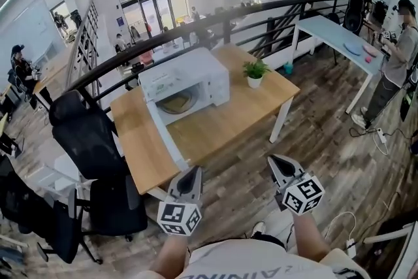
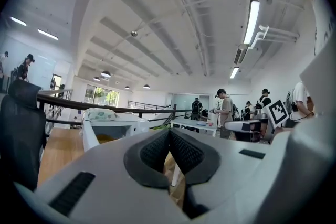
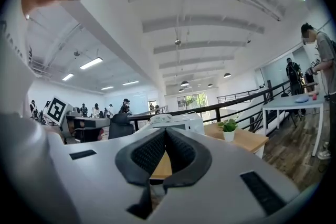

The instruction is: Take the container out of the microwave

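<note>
Left gripper [image 1: 194, 172]: held low in front of the person, tip near the counter's front edge, pointing toward the microwave; fingers [image 2: 155, 151] closed pad to pad, nothing between them.
Right gripper [image 1: 276, 161]: beside the left one and apart from it, above the wooden floor [image 1: 243, 181]; fingers [image 3: 150, 151] closed, empty.
Counter [image 1: 225, 131]: light wood top on white legs, set at an angle to the person.
Microwave door [image 1: 163, 134]: white, swung fully open, reaching out toward the counter's near edge.
Microwave [image 1: 189, 70]: white, on the counter's left half, cavity facing the person.
Container [image 1: 176, 102]: round, tan, resting inside the open cavity; apart from both grippers.
Potted plant [image 1: 255, 72]: small green plant in a white pot, upright on the counter just right of the microwave.
Office chair [image 1: 81, 134]: black, at the counter's left end.
Railing [image 1: 261, 10]: dark curved rail behind the counter.
White counter [image 1: 326, 32]: well apart at the right, carrying a few small dishes.
Bystander [image 1: 398, 55]: standing at the white counter's right end.
</note>
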Tool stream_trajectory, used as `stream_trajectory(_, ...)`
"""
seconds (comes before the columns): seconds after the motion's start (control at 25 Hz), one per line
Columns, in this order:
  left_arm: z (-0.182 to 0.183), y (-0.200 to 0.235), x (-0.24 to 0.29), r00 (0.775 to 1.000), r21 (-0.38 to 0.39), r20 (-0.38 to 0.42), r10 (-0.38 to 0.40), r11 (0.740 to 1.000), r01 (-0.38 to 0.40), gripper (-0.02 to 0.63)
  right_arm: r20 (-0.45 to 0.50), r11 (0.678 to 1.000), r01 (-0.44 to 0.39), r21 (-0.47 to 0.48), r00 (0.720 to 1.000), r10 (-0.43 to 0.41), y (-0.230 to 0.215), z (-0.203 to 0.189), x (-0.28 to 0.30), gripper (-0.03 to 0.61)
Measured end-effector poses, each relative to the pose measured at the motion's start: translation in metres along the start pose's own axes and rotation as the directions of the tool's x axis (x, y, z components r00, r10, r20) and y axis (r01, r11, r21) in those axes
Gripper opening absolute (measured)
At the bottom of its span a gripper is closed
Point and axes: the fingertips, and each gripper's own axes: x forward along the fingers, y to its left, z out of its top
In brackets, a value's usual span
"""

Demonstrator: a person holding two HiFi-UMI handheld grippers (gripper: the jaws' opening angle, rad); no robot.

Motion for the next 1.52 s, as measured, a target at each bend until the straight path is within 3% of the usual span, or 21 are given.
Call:
stream_trajectory(0.2, -0.012, -0.038, 0.060, 0.996, 0.007, -0.002, 0.090, 0.996, -0.090, 0.031, -0.029, 0.999, -0.021, 0.026, 0.999, 0.021, -0.093, -0.010, -0.012, 0.021)
stream_trajectory(0.44, -0.021, -0.045, 0.114, 0.983, -0.004, -0.049, 0.174, 0.985, -0.175, 0.031, -0.059, 0.997, -0.053, 0.053, 0.997, 0.056, -0.163, -0.016, -0.002, 0.021)
stream_trajectory(0.64, -0.025, -0.024, 0.153, 0.973, -0.005, -0.047, 0.227, 0.974, -0.227, 0.031, -0.075, 0.993, -0.106, 0.053, 0.991, 0.110, -0.190, -0.024, 0.041, 0.021)
stream_trajectory(0.96, -0.025, 0.036, 0.213, 0.954, -0.055, -0.003, 0.300, 0.952, -0.300, 0.031, -0.124, 0.967, -0.249, -0.059, 0.963, 0.240, -0.204, -0.007, 0.146, 0.022)
stream_trajectory(1.28, -0.029, 0.101, 0.240, 0.934, -0.075, -0.027, 0.355, 0.931, -0.357, 0.031, -0.198, 0.892, -0.409, -0.192, 0.906, 0.373, -0.169, -0.012, 0.244, 0.021)
stream_trajectory(1.4, -0.031, 0.107, 0.224, 0.918, -0.113, -0.042, 0.395, 0.911, -0.398, 0.031, -0.266, 0.850, -0.485, -0.204, 0.863, 0.429, -0.144, -0.027, 0.270, 0.023)
stream_trajectory(1.52, -0.037, 0.112, 0.205, 0.892, -0.113, -0.049, 0.449, 0.885, -0.452, 0.031, -0.342, 0.770, -0.589, -0.245, 0.796, 0.500, -0.110, -0.046, 0.298, 0.025)
